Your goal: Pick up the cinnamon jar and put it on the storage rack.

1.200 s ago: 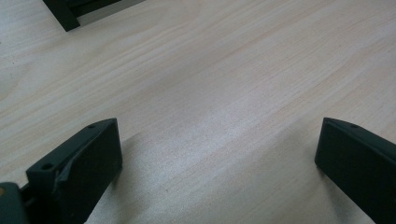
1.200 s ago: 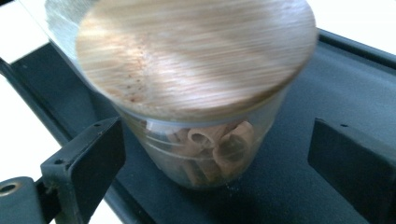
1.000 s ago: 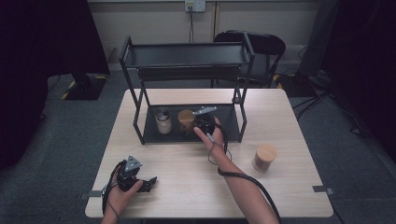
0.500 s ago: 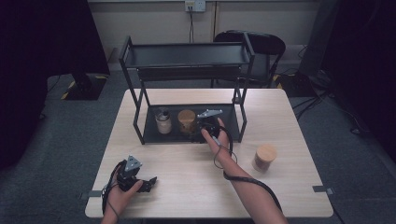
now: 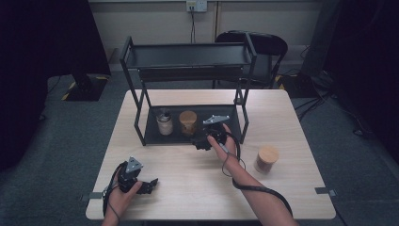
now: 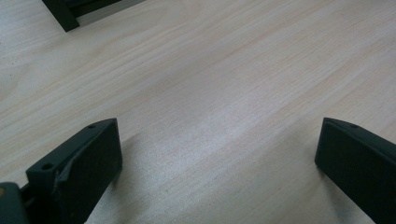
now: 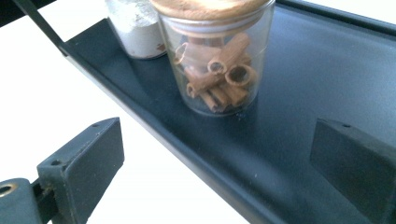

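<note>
High view: a wooden table (image 5: 282, 113) carries a black two-tier rack (image 5: 188, 56) at the centre of the frame. On the rack's lower tray (image 5: 155, 137) stand two jars side by side: a jar of pale powder (image 5: 164, 122) to the left and a cork-lidded jar of cinnamon sticks (image 5: 188, 122) just right of it. The right gripper (image 5: 201, 142) sits at the tray's front edge, right of centre, angled toward the cinnamon jar; its jaws are spread wide and hold nothing. A third cork-lidded jar (image 5: 266, 159) stands alone on the table at centre right, well apart from the rack, presumably awaiting its turn on the shelf.

Right gripper view: the cinnamon jar (image 7: 215, 51) occupies the upper centre, upright on the dark tray (image 7: 303, 70), with the powder jar (image 7: 135, 28) touching or just beside it at upper left. Both jaws straddle the tray's front lip at the bottom corners, short of the jar, so the glass is free of contact. The stance suits either a release or an approach; which one cannot be told.

Left gripper view: the left gripper (image 6: 217, 154) rests low over bare wood, jaws parted and empty, kept in the lower left of the high view (image 5: 149, 183), clear of the working hand's path
</note>
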